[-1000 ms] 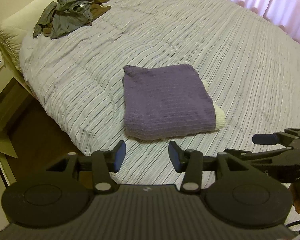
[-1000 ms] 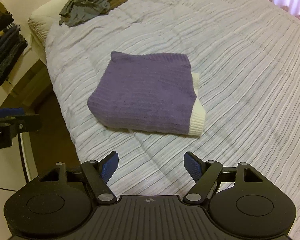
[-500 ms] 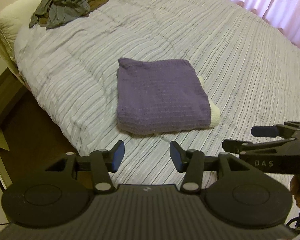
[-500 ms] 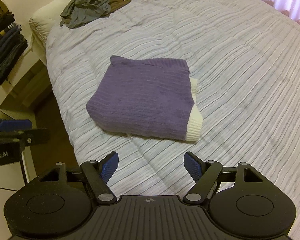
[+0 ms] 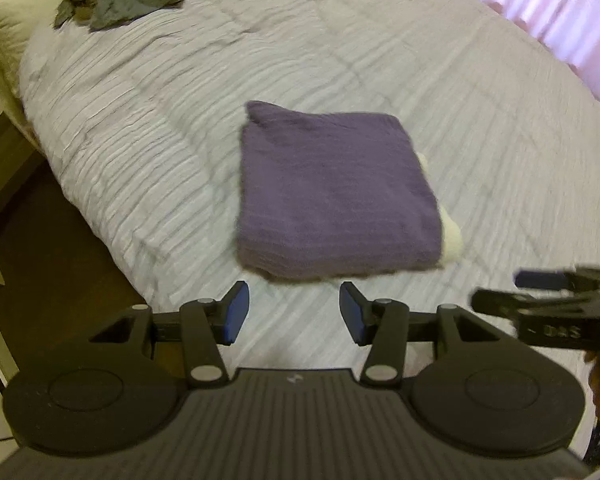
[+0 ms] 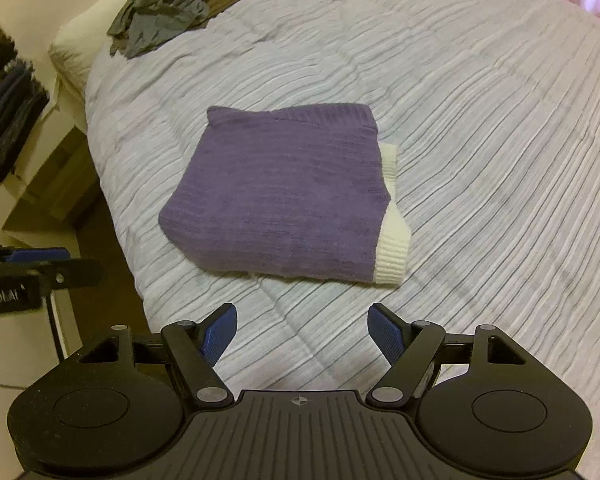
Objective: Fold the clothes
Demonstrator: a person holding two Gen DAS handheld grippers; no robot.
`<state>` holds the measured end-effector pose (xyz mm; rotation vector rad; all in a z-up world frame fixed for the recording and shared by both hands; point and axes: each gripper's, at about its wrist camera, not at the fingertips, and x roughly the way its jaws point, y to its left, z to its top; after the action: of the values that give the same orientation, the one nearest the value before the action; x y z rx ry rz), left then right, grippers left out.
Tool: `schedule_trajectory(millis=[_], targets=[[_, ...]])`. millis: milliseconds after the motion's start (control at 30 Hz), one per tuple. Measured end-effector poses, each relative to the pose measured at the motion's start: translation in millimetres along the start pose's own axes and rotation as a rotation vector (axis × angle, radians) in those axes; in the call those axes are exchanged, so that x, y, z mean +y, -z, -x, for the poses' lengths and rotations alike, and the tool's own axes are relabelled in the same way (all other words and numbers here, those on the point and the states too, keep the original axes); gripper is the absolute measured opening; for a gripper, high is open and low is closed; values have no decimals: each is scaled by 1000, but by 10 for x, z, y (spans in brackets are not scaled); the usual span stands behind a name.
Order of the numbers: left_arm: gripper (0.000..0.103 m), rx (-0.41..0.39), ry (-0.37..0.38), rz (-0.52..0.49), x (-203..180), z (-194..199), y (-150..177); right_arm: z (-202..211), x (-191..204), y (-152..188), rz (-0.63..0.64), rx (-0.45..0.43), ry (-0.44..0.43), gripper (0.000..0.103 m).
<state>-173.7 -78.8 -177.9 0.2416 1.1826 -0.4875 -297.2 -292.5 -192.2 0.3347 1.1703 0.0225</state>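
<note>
I have the folded purple sweater [image 6: 284,200] lying flat on the bed [image 6: 500,120] just ahead of both grippers, touching neither. My left gripper [image 5: 294,312] and right gripper [image 6: 302,334] are both spread with nothing between the pads. The ribbed knit shows a cream cuff [image 6: 392,248] on its right side, the bed's edge runs close on the left, wide striped quilt lies open to the right, and a heap of grey clothes [image 6: 172,12] sits at the far corner.

Each gripper [image 5: 292,312] is matte black, with round housings, a ribbed centre plate and silver pivot screws. Blue ridged pads [image 6: 386,334] line the fingers. White lettering marks one side.
</note>
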Motion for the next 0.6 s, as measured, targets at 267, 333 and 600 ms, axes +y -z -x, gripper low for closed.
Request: schedule_trajectory(millis=[267, 333, 600], targets=[[54, -9, 78, 174, 744, -556, -252, -414, -625, 48, -196, 14, -63, 76], [55, -5, 109, 212, 886, -722, -299, -488, -779, 11, -258, -7, -95, 76], [59, -15, 368, 387, 1280, -1394, -476, -765, -1242, -364, -401, -156, -168, 76]])
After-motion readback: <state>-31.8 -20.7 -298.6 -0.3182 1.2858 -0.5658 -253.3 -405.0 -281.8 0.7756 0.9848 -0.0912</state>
